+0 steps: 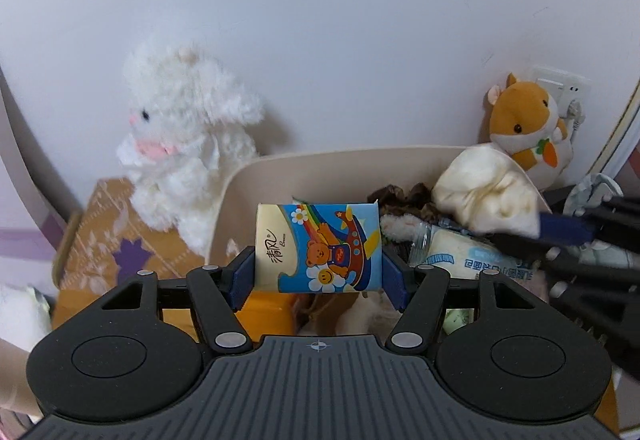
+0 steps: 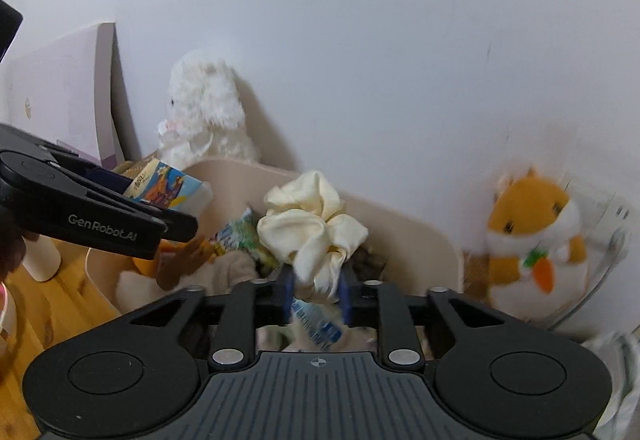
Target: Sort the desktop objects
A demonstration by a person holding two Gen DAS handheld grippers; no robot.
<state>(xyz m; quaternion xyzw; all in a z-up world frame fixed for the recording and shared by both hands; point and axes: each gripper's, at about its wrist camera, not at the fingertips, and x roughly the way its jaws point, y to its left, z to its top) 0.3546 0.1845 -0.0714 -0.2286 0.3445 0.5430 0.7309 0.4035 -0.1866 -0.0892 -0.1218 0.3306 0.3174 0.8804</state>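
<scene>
My left gripper (image 1: 318,274) is shut on a tissue pack (image 1: 318,248) printed with a cartoon bear, held above the beige storage bin (image 1: 256,175). The pack also shows in the right wrist view (image 2: 168,185), with the left gripper (image 2: 132,199) around it. My right gripper (image 2: 316,294) is shut on a crumpled cream cloth (image 2: 312,228) over the same bin (image 2: 420,244). That cloth (image 1: 486,191) and the right gripper's blue pad (image 1: 564,228) show at the right of the left wrist view.
A white plush rabbit (image 1: 184,143) stands behind the bin's left corner on a patterned box (image 1: 108,240). An orange hamster plush (image 2: 536,240) sits right of the bin against the wall. The bin holds a wet-wipe packet (image 1: 468,260), plush toys and brown items.
</scene>
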